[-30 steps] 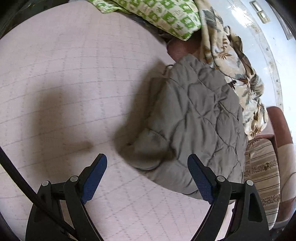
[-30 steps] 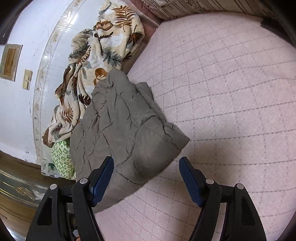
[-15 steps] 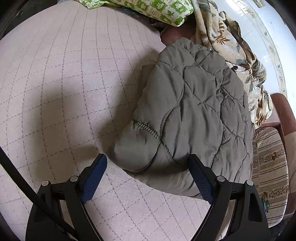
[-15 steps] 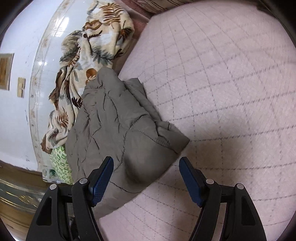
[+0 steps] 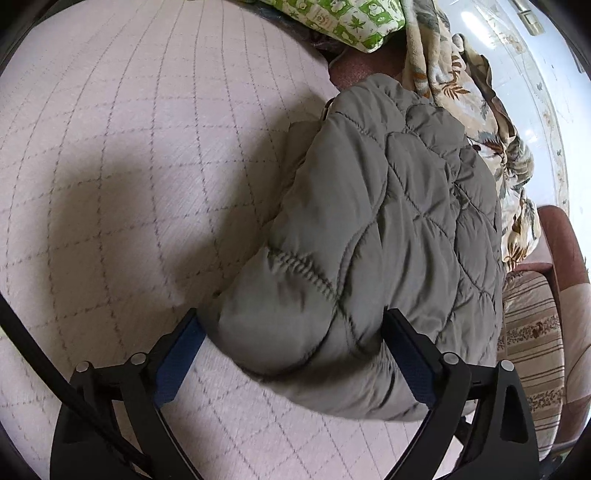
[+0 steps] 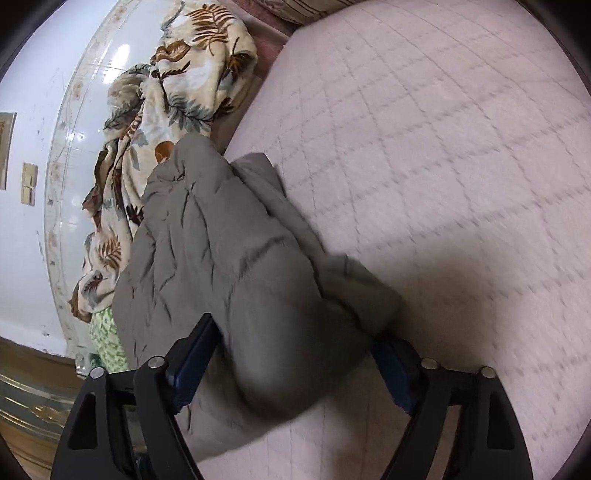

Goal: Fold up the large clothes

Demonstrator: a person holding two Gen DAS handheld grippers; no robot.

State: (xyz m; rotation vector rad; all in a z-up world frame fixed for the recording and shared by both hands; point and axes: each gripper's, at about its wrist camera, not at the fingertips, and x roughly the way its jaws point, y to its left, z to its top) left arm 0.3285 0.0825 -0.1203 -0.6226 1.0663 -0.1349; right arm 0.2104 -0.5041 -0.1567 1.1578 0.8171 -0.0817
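A grey quilted puffer jacket [image 5: 388, 229] lies bunched on a pale pink quilted bed cover [image 5: 147, 166]. My left gripper [image 5: 295, 350] is open, its blue-padded jaws wide apart on either side of the jacket's near rounded end, with padding bulging between them. In the right wrist view the same jacket [image 6: 229, 266] lies at the left, and my right gripper [image 6: 291, 369] is open with its jaws straddling another corner of it. The tips of both grippers are partly hidden by the fabric.
A floral beige blanket [image 6: 173, 92] is heaped along the white wall behind the jacket. A green patterned cloth [image 5: 343, 18] lies at the bed's far end. A striped cushion [image 5: 532, 332] and a brown armrest [image 5: 561, 251] stand at the right.
Both grippers have moved forward and down onto the jacket, so its ends now sit between the open jaws. The jaw width has not changed.
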